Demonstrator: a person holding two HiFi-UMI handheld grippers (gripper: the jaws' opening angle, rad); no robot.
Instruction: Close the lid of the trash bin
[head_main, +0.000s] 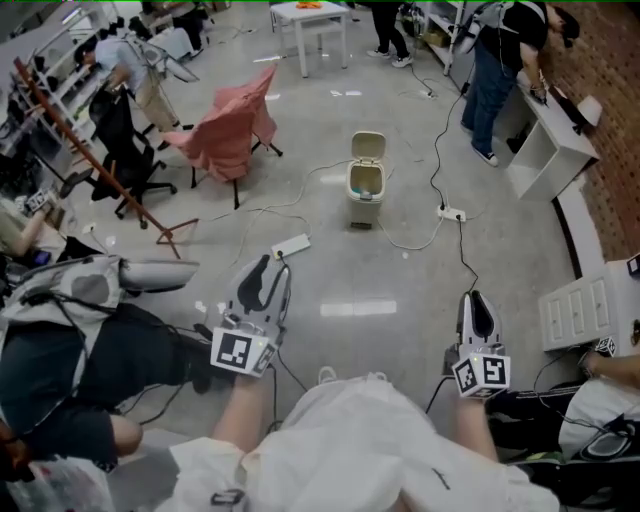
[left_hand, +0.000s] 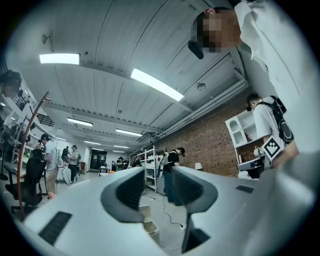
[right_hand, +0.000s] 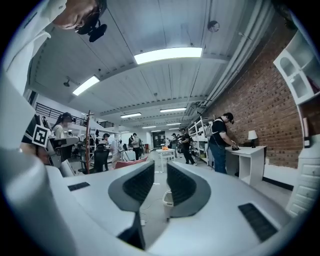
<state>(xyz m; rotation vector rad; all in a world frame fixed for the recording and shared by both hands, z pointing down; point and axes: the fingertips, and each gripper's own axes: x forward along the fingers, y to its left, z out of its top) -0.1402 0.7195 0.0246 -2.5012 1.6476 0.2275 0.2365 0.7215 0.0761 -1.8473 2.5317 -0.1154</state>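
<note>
The small cream trash bin (head_main: 365, 185) stands on the floor well ahead of me, its lid tilted up and open. Both grippers hover low in front of my body, far short of the bin. My left gripper (head_main: 268, 272) has its jaws a little apart with nothing between them. My right gripper (head_main: 477, 303) has its jaws nearly together and holds nothing. Through the left gripper (left_hand: 159, 187) the bin (left_hand: 150, 226) shows small, low in the gap. The right gripper (right_hand: 160, 182) also frames the bin (right_hand: 168, 199) far off.
Cables (head_main: 436, 150) and a power strip (head_main: 452, 213) lie on the floor by the bin, another strip (head_main: 290, 245) nearer me. A chair draped in pink cloth (head_main: 232, 130) stands at its left. White shelves (head_main: 552, 150) line the right wall, where a person (head_main: 497, 70) stands.
</note>
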